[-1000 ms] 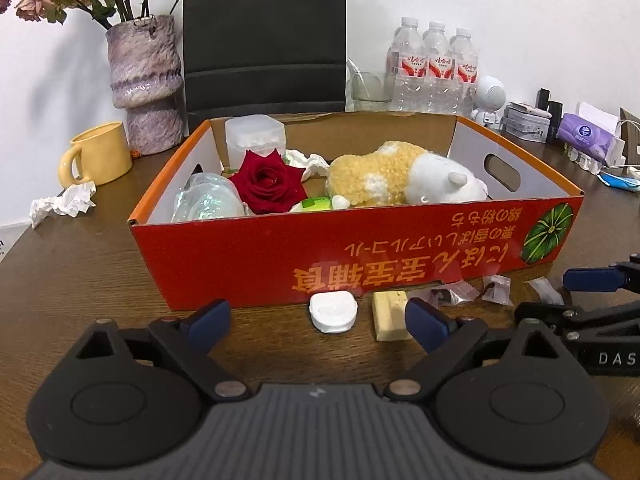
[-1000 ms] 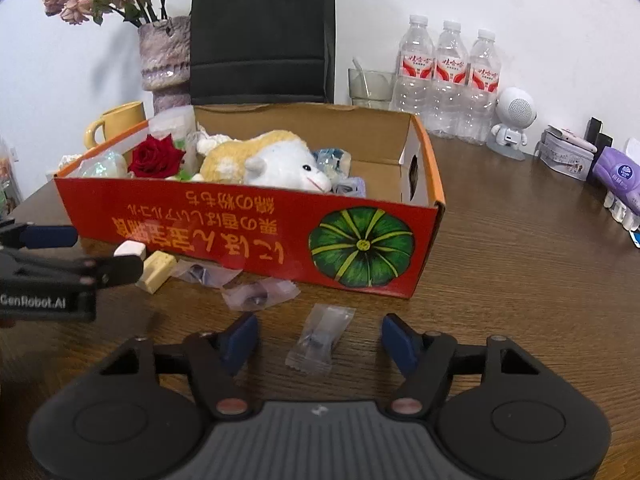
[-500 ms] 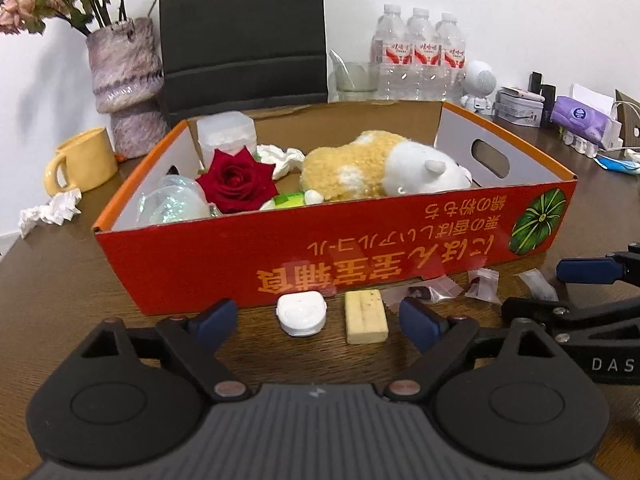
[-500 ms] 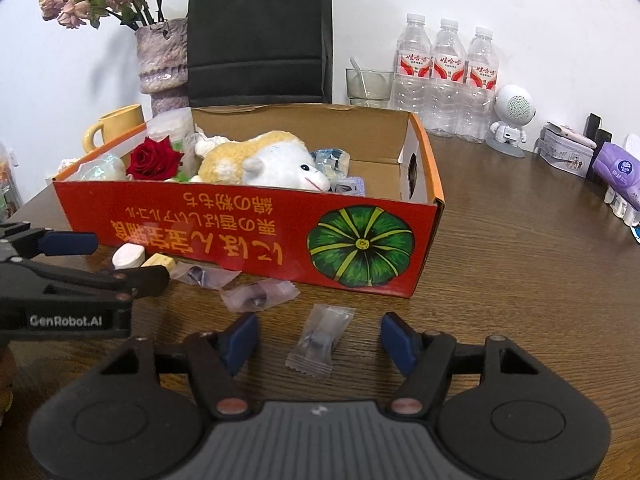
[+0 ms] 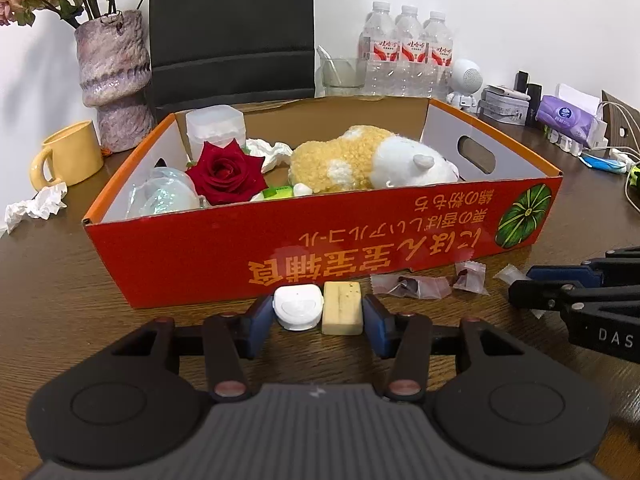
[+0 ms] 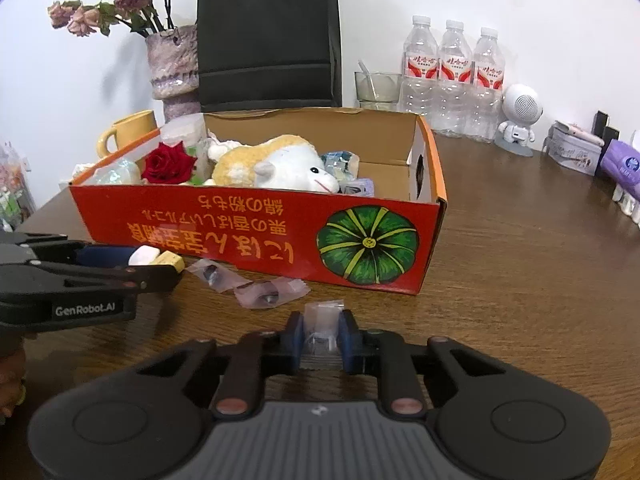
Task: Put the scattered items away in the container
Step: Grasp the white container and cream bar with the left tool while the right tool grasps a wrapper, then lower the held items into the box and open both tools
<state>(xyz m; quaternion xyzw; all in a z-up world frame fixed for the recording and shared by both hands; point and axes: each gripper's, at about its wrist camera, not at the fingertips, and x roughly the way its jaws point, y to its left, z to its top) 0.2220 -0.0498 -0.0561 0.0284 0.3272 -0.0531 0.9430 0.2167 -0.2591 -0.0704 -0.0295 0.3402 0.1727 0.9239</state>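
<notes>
The red cardboard box [image 5: 320, 248] stands on the wooden table and holds a plush toy [image 5: 372, 164] and a red rose [image 5: 224, 172]. In front of its near wall lie a white case [image 5: 298, 306] and a yellowish block [image 5: 343, 308] side by side. My left gripper [image 5: 318, 320] is closing on the pair, a blue pad touching each outer side. My right gripper [image 6: 321, 338] is closing too, and its pads pinch a clear packet [image 6: 322, 316]. Two pinkish wrapped packets [image 6: 216, 274] [image 6: 268, 294] lie on the table between the grippers.
Left of the box stand a yellow mug [image 5: 72, 156] and a vase [image 5: 114, 76], with a crumpled tissue [image 5: 36, 208] near them. Behind the box are a black bag [image 6: 268, 36], a glass [image 6: 376, 86] and water bottles [image 6: 454, 76]. A white figurine [image 6: 520, 120] and a purple pack [image 6: 626, 164] sit at the right.
The left gripper moved forward around the white case and the block, and its jaws narrowed onto them. The right gripper's jaws came together on the clear packet.
</notes>
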